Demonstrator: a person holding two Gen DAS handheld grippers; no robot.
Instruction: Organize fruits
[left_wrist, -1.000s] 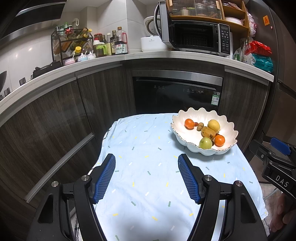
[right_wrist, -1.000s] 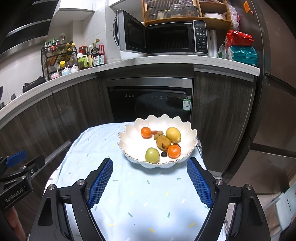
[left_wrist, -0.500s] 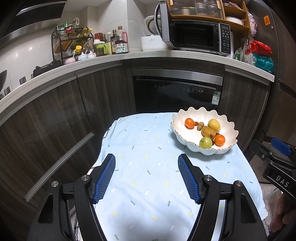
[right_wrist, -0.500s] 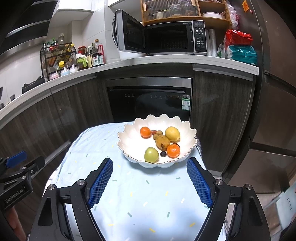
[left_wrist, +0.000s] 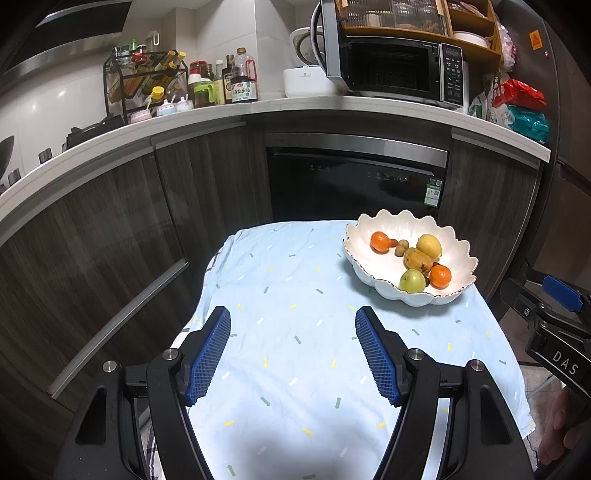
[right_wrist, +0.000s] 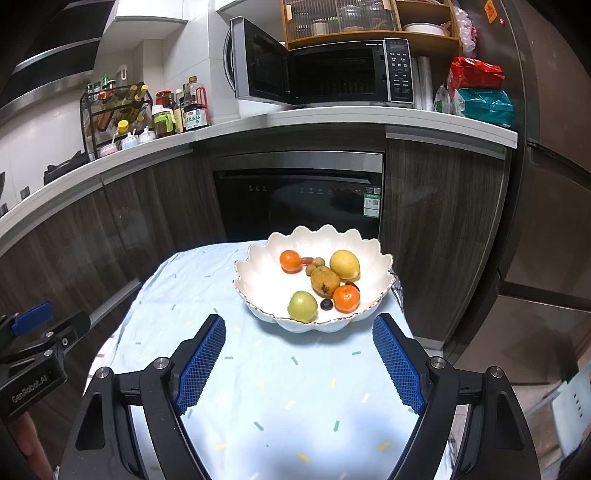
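A white scalloped bowl (right_wrist: 258, 284) (left_wrist: 461, 258) stands at the far right of a small table with a light blue cloth (right_wrist: 280, 384) (left_wrist: 295, 295). In it lie two oranges (right_wrist: 290, 261) (right_wrist: 346, 297), a yellow lemon (right_wrist: 344, 263), a brown pear (right_wrist: 324, 281), a green apple (right_wrist: 302, 305) and several small dark fruits. My right gripper (right_wrist: 299, 325) hangs open just in front of the bowl, nothing between its blue pads. Further left over bare cloth, my left gripper (left_wrist: 293, 319) is open and empty too.
Dark cabinets and a built-in oven (right_wrist: 299, 192) stand right behind the table. On the counter above are a microwave (right_wrist: 325, 70) with its door open, a bottle rack (right_wrist: 114, 110) and bags (right_wrist: 480, 96). The table drops off on all sides.
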